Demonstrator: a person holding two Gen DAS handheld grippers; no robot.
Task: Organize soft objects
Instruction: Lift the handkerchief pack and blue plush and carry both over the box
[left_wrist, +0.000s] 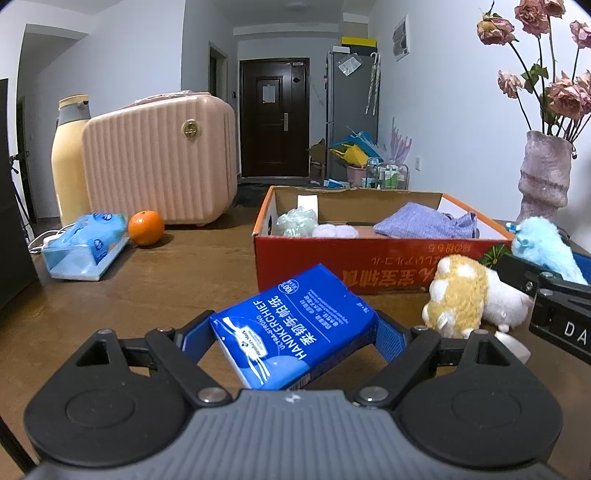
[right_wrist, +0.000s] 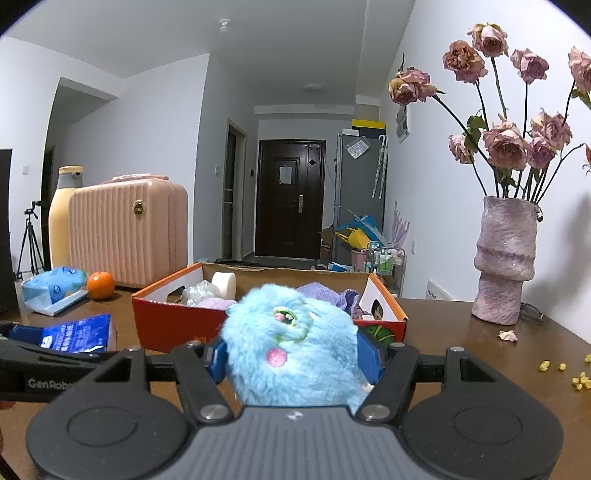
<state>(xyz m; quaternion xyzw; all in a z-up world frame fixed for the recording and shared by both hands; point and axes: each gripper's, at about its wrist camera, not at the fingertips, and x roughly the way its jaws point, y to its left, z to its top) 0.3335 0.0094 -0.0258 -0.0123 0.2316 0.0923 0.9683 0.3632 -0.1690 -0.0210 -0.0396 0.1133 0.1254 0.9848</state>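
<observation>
My left gripper (left_wrist: 291, 332) is shut on a blue handkerchief tissue pack (left_wrist: 295, 328) and holds it just in front of the red cardboard box (left_wrist: 388, 254). My right gripper (right_wrist: 293, 354) is shut on a fluffy light-blue plush toy (right_wrist: 291, 347), held before the box (right_wrist: 173, 321); it also shows in the left wrist view (left_wrist: 546, 247). A yellow-and-white plush (left_wrist: 469, 299) lies on the table by the box. Inside the box are a purple cloth (left_wrist: 424, 223), a pale green bundle (left_wrist: 297, 221) and lilac pads (left_wrist: 334, 231).
On the brown table stand a pink ribbed case (left_wrist: 159, 158), a yellow bottle (left_wrist: 68, 162), an orange (left_wrist: 146, 228), a light-blue tissue pack (left_wrist: 86, 243) and a pink vase of dried roses (right_wrist: 504, 258). Yellow crumbs (right_wrist: 580, 380) lie at the right.
</observation>
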